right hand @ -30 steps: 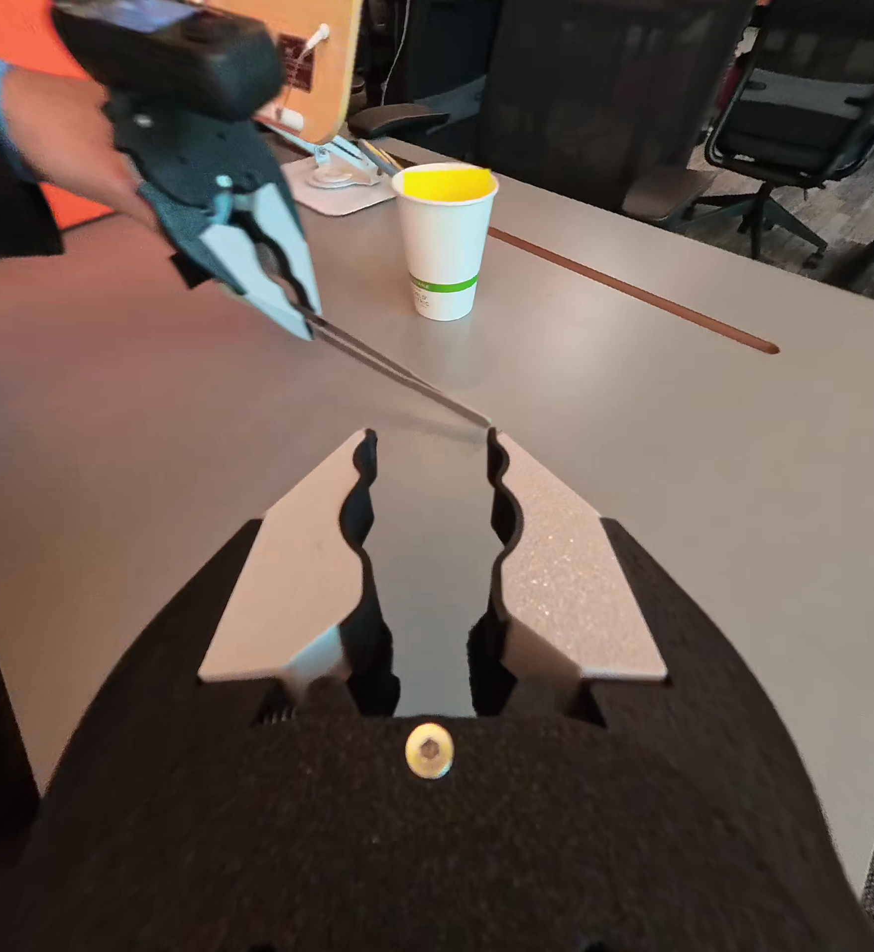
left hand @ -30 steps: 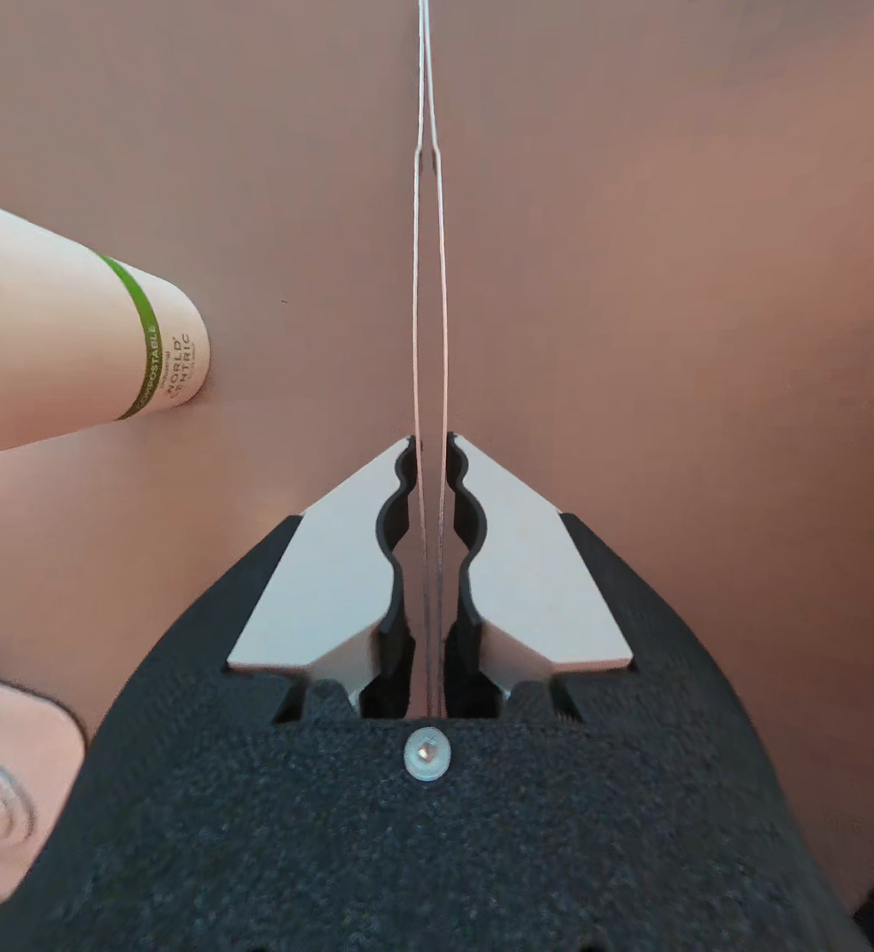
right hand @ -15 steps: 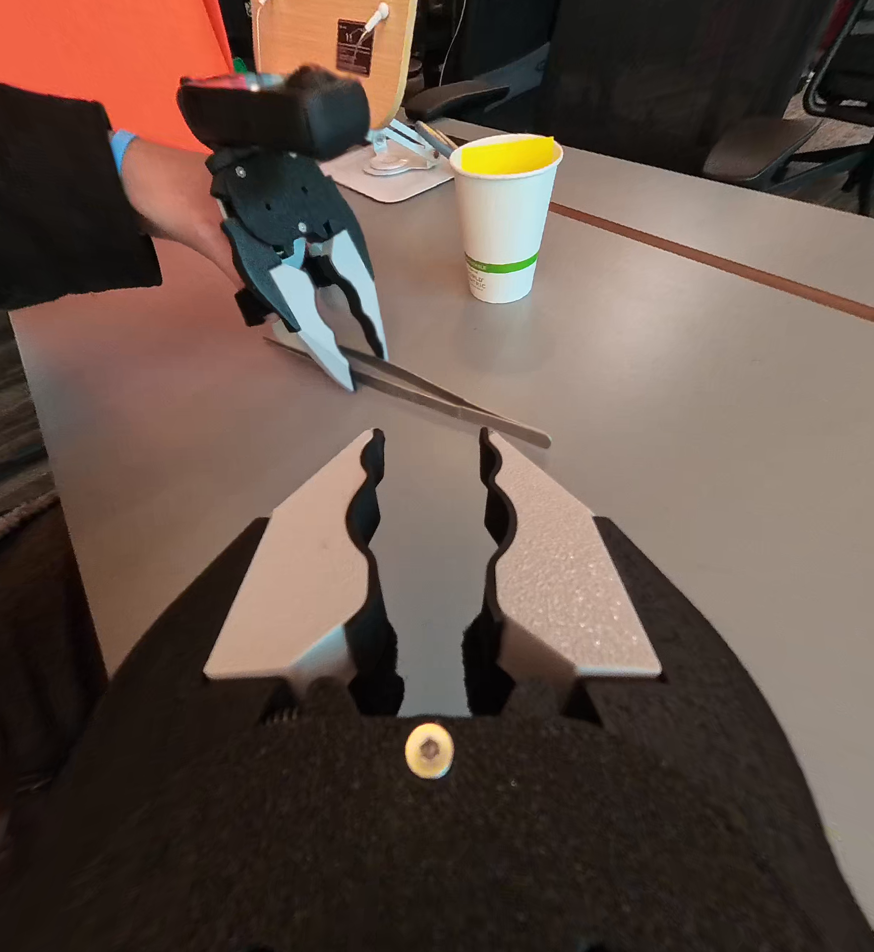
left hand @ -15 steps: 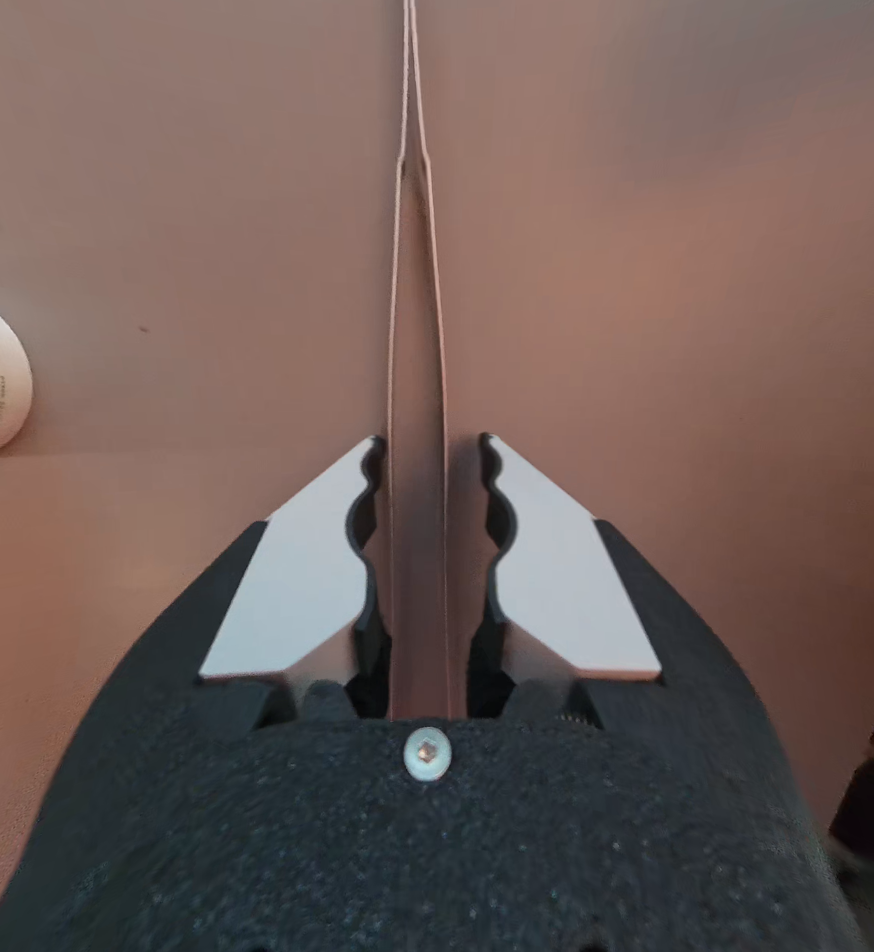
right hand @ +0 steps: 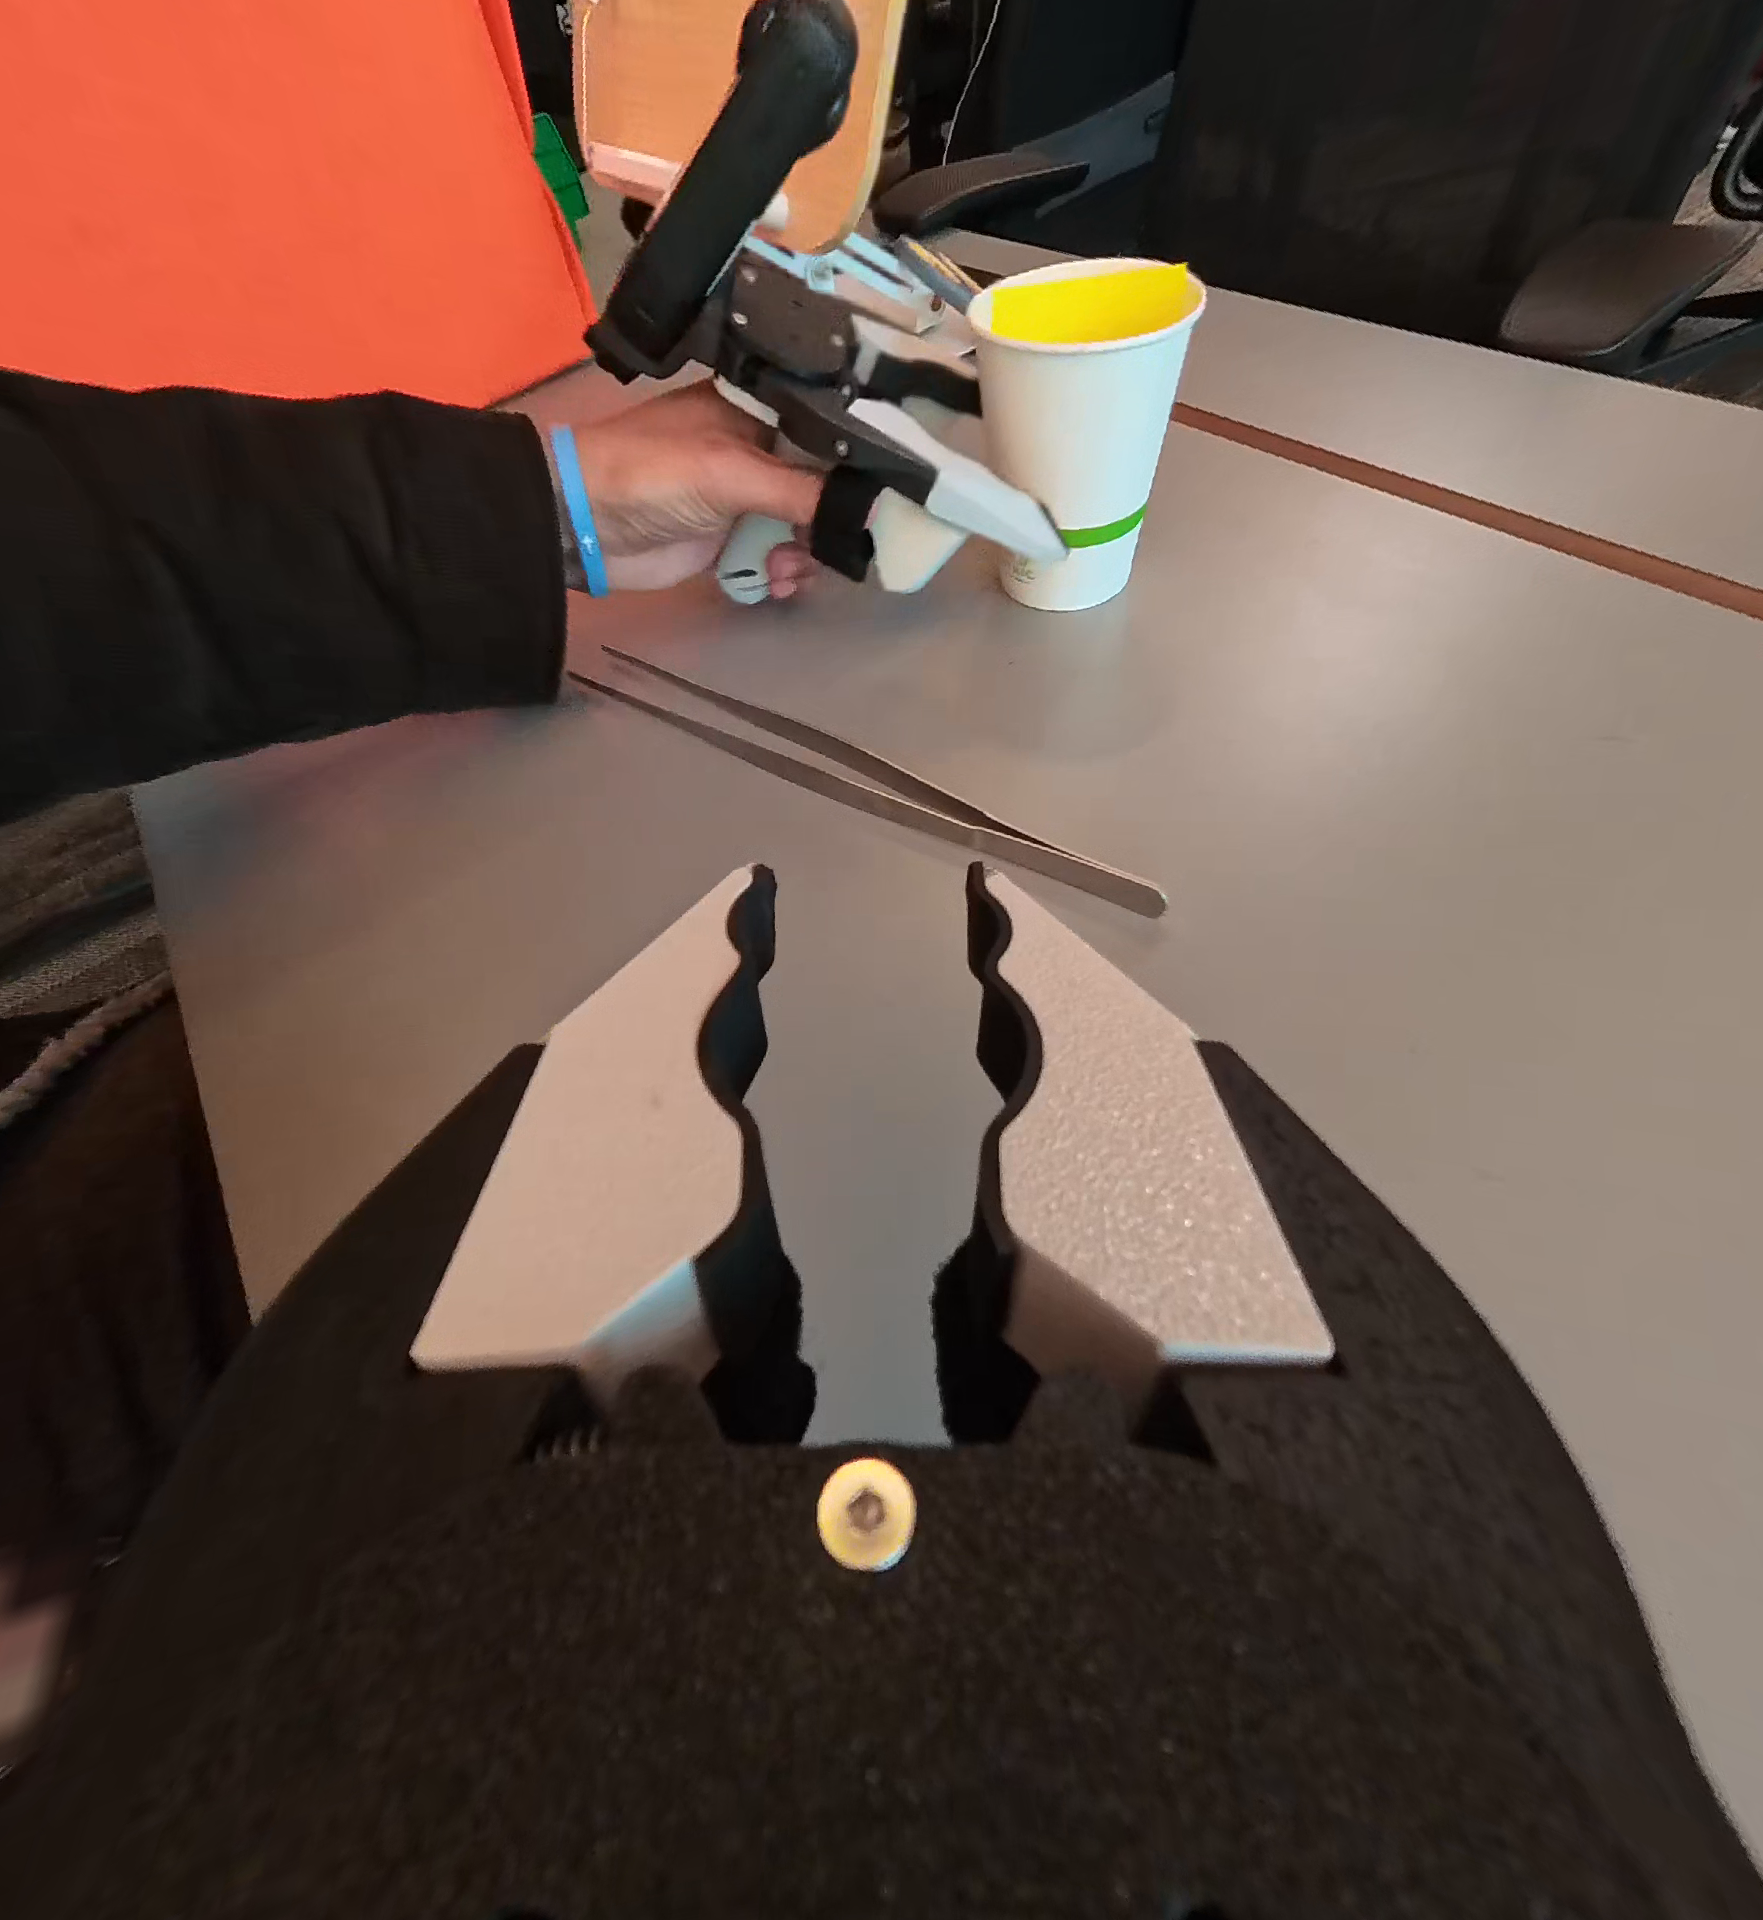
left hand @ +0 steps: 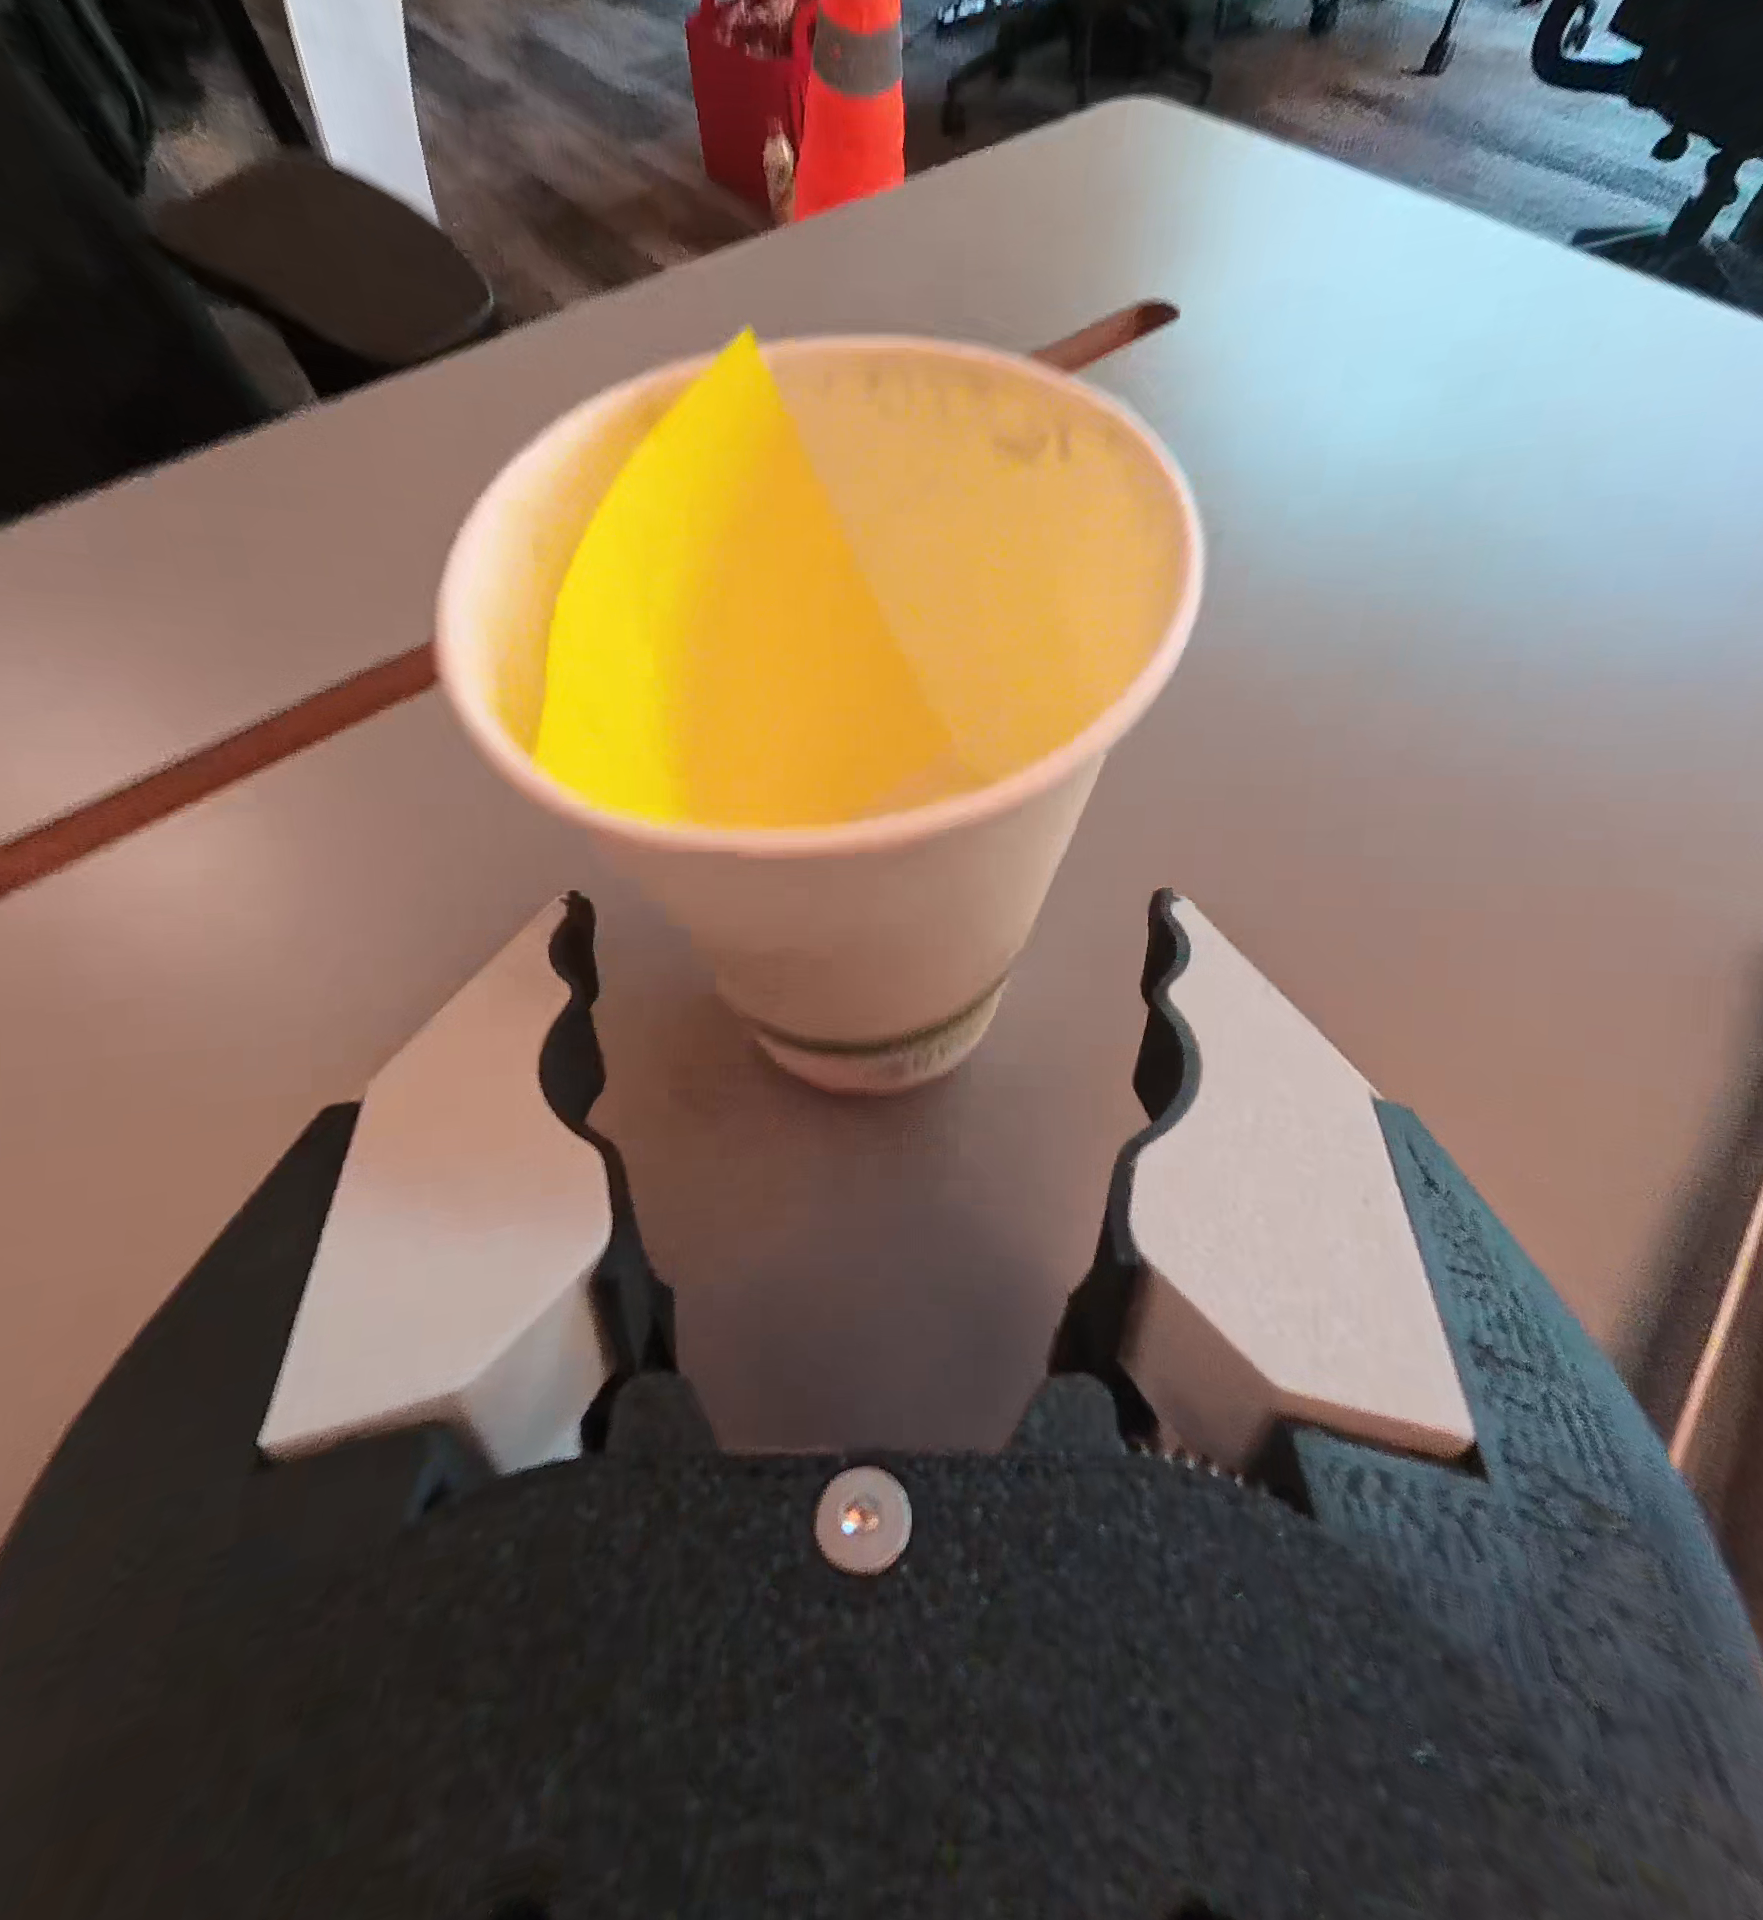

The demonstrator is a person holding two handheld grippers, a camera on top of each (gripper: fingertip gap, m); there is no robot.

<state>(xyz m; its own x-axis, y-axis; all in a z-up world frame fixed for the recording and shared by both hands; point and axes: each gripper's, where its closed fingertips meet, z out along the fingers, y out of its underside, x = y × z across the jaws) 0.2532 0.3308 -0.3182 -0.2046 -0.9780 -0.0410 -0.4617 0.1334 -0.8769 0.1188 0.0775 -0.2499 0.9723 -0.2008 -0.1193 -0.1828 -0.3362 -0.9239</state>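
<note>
A white paper cup (left hand: 856, 914) with a green band stands on the grey table (left hand: 1479, 623), with a yellow paper sheet (left hand: 711, 644) curled inside it. My left gripper (left hand: 866, 902) is open wide and empty, and its fingers flank the cup's lower part without visibly touching it. The right wrist view shows this left gripper (right hand: 1002, 468) level beside the cup (right hand: 1095, 436), held by a hand. Long metal tweezers (right hand: 887, 805) lie flat on the table just beyond my right gripper (right hand: 869, 871), which is open and empty above the table.
A brown slot (right hand: 1479, 520) runs across the table behind the cup. A black-sleeved arm (right hand: 233, 582) reaches in from the left over the table's left edge (right hand: 160, 935). An orange panel (right hand: 233, 177), a wooden board on a stand (right hand: 846, 135) and office chairs (right hand: 1583, 291) stand behind.
My left gripper let go of the tweezers, which now lie on the table. It opened wide and moved up to the cup. My right gripper stayed open.
</note>
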